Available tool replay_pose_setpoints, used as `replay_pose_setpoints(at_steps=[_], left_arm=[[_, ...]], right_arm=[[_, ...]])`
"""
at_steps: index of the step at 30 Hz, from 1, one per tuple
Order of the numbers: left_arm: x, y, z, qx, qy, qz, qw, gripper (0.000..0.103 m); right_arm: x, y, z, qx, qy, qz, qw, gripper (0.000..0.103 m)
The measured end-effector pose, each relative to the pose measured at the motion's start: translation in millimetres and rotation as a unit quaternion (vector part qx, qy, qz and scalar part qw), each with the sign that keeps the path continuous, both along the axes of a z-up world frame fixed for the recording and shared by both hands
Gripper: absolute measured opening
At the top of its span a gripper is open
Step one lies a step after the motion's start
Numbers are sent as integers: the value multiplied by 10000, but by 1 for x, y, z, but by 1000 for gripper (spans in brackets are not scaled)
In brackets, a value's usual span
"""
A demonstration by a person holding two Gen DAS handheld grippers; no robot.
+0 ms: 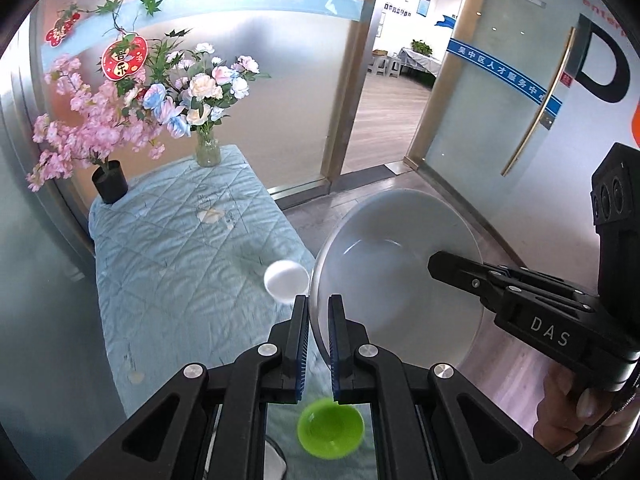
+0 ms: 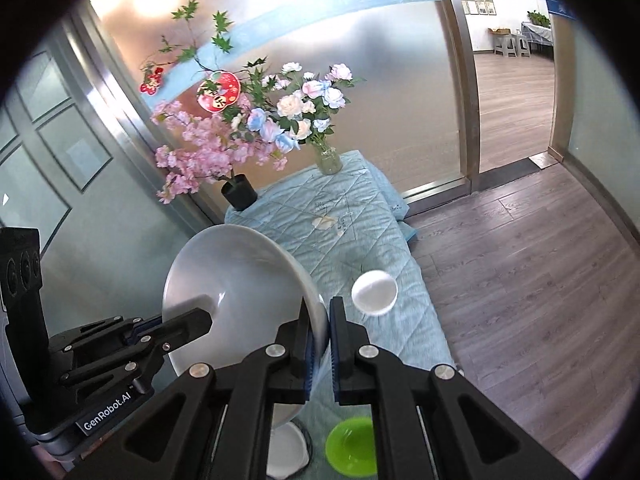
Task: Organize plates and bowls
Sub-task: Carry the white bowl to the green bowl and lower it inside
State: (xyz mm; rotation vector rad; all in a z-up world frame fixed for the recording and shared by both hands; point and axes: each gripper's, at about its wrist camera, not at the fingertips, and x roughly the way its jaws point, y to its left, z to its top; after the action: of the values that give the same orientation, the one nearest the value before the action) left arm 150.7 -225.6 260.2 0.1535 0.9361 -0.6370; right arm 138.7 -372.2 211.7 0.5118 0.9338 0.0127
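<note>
A large white bowl (image 1: pixel 400 272) is held in the air above the blue quilted table (image 1: pixel 168 240), tilted on edge. My left gripper (image 1: pixel 319 320) is shut on its left rim. My right gripper (image 2: pixel 319 328) is shut on the opposite rim of the same bowl (image 2: pixel 232 272). Each gripper shows in the other's view, the right one (image 1: pixel 440 264) and the left one (image 2: pixel 200 316). A small white bowl (image 1: pixel 286 280) sits on the table, also in the right wrist view (image 2: pixel 375 293). A small green bowl (image 1: pixel 330 428) lies near the front, also seen from the right (image 2: pixel 352 446).
A black pot of pink blossoms (image 1: pixel 110 182) and a glass vase of flowers (image 1: pixel 208 152) stand at the table's far end. A white object (image 2: pixel 286 454) lies under the grippers. Glass walls and an open doorway (image 1: pixel 384 120) lie behind; wood floor (image 2: pixel 520 280) is to the right.
</note>
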Motion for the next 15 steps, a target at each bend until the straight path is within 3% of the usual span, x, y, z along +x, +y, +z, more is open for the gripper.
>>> replay_pose_setpoints(at_steps=[5, 11, 15], left_arm=[[-55, 24, -9, 43, 72, 15, 10000, 6], [-108, 45, -45, 95, 321, 45, 9994, 6], [-123, 50, -73, 118, 540, 56, 9985, 5]], right_arm=[[-37, 15, -4, 63, 81, 47, 9999, 6], [-71, 28, -26, 128, 292, 82, 9995, 6], [-87, 34, -44, 157, 472, 101, 9987, 6]])
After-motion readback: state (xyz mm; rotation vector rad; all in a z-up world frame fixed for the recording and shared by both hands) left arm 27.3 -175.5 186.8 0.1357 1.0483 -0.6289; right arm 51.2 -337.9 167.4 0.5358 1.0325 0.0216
